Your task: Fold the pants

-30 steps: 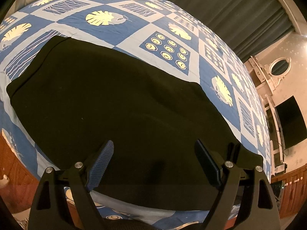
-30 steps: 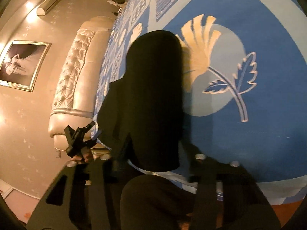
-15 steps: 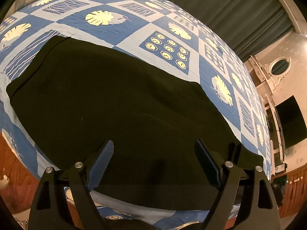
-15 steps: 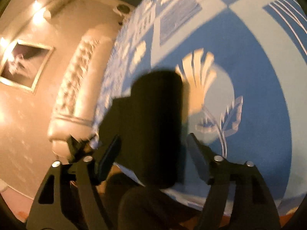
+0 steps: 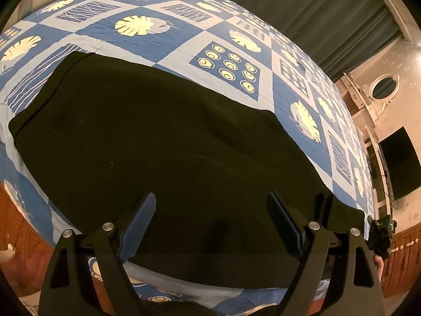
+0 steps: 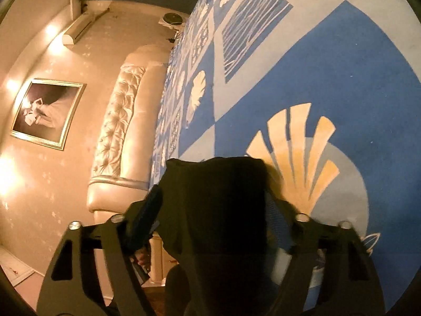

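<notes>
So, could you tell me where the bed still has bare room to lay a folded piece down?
Free: the blue patterned bedspread beyond the black pants' far edge, toward the dark curtains, and the leaf-print patch beside the pant end. Crowded: the near edge, where the pants lie and both grippers work.

- The right gripper's [image 6: 213, 205] right finger is mostly hidden behind the black pants [image 6: 218, 205].
- Bedspread [image 5: 163, 34] beneath the pants is covered.
</notes>
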A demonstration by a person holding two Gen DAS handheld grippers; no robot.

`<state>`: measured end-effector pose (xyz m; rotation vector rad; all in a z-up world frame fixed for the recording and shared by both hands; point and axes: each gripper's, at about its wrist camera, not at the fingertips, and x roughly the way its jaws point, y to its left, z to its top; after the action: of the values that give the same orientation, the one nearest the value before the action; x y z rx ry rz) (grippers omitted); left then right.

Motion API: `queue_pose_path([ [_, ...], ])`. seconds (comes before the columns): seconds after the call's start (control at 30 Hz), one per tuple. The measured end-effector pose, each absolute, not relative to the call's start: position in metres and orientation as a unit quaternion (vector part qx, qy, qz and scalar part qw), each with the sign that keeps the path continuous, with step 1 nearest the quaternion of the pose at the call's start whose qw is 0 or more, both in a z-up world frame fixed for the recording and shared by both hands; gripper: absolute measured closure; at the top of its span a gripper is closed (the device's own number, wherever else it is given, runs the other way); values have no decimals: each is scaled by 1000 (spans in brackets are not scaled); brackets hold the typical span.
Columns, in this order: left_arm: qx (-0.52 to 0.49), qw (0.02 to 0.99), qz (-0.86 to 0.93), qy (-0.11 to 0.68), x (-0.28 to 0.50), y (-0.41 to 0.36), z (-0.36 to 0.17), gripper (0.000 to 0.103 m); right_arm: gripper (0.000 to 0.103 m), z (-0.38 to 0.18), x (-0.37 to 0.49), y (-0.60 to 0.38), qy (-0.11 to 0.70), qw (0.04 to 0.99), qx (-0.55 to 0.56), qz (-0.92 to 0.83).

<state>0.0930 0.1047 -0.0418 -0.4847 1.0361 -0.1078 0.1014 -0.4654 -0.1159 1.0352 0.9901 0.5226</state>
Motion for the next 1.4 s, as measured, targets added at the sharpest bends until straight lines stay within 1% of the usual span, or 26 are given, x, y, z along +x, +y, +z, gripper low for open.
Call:
queue_pose_path([
  [0.03,-230,839,-51,490,93,105,-42,18,56,-117,102,-466,451,725,465,233],
  [0.07,-230,839,-51,490,93,105,-42,18,61,-120,101,-467,453,726,464,230],
  [0.1,-229,839,-51,490,93,105,-42,18,71,-121,101,-468,457,730,456,224],
  [0.13,-229,840,-51,490,93,105,-42,18,79,-122,101,-468,464,734,445,217],
  [0.2,-229,839,-51,490,93,104,-42,18,83,-121,101,-466,471,745,426,206],
  [0.33,-229,840,-51,490,92,104,-42,18,84,-116,101,-461,477,759,397,195],
  [0.37,-229,840,-51,490,92,104,-42,18,82,-117,100,-462,476,758,402,194],
  [0.47,-230,840,-51,489,91,104,-42,18,67,-116,96,-464,477,749,420,188],
  [0.53,-232,839,-51,489,91,103,-42,18,42,-108,90,-460,474,753,414,191],
  [0.6,-232,840,-52,488,92,103,-42,18,34,-102,82,-453,485,752,396,204],
  [0.73,-227,842,-53,486,92,102,-41,18,32,-102,63,-439,523,757,338,198],
  [0.87,-226,842,-54,486,94,105,-40,18,32,-97,40,-440,536,758,316,196],
  [1.0,-233,842,-53,483,93,111,-39,18,32,-91,18,-450,536,760,320,182],
  [1.1,-248,839,-59,481,93,120,-35,18,30,-78,5,-457,526,780,308,140],
  [1.2,-272,832,-92,475,93,138,-27,18,29,-61,2,-450,517,809,257,112],
  [1.27,-300,825,-126,461,94,163,-19,18,28,-49,3,-437,508,826,223,105],
  [1.33,-325,821,-144,446,94,192,-15,18,23,-40,5,-425,497,837,205,104],
  [1.4,-345,816,-155,438,95,218,-16,18,23,-31,8,-414,482,846,193,117],
])
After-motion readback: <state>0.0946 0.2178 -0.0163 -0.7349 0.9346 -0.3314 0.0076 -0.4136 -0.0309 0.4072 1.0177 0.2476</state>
